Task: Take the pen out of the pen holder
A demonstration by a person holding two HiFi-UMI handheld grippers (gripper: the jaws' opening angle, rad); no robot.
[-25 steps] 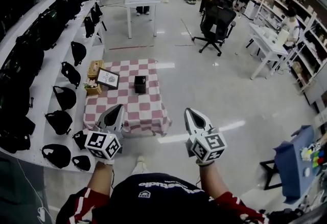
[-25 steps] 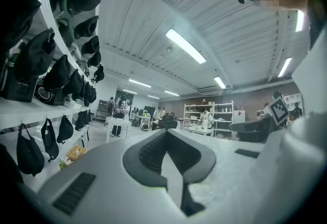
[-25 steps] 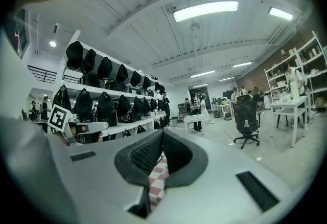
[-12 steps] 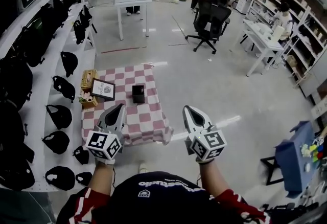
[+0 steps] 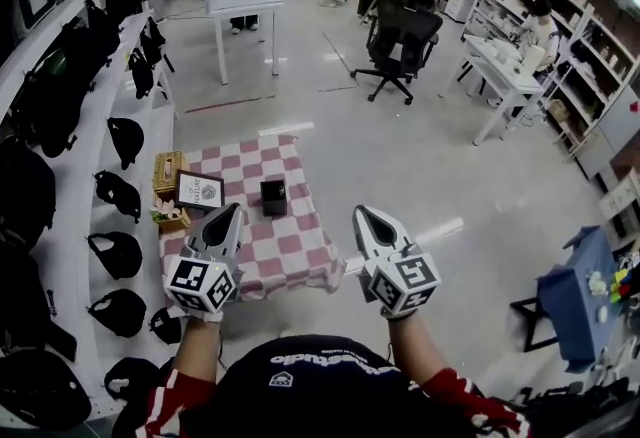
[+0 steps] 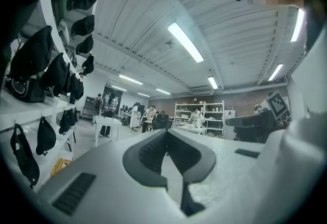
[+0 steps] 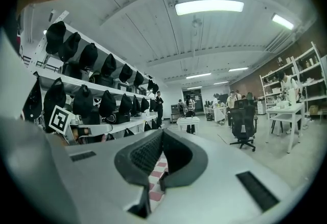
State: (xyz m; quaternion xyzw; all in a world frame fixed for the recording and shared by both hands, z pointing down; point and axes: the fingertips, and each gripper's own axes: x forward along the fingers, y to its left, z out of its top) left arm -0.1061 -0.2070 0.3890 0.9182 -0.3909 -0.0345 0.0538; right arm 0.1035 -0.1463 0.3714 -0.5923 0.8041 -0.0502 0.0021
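- Pen holder (image 5: 273, 196): a small, dark, square-sided box. It stands upright with its open end up.
- Location: it stands on the low tabletop (image 5: 300, 251), which is covered by a red-and-white checked cloth (image 5: 250, 158). It is toward the far middle of the cloth, just right of a framed picture (image 5: 200, 191).
- Pen: too small to make out in the head view. You cannot tell which way it points or how its long axis lies.
- Left edge of the cloth: a woven box (image 5: 167, 171) at the far corner, and a small flower piece (image 5: 165, 214) beside the near side of the frame.
- Your left hand-held gripper (image 5: 233, 210): held out level ahead of your chest, marker cube toward you. In the head view its tips overlap the near left part of the cloth. Its own view shows the jaws pressed together with nothing between them.
- Your right hand-held gripper (image 5: 363, 214): level and roughly parallel to the left one. Its tips are off the cloth's near right corner, over the grey floor (image 5: 430, 176). The jaws meet at the tips and are empty, and the checked cloth shows through the gap beneath the pads.
- Arms: both forearms reach straight forward, about shoulder-width apart.
- Clearance: both hand-held grippers are well apart from the pen holder, and neither touches anything.
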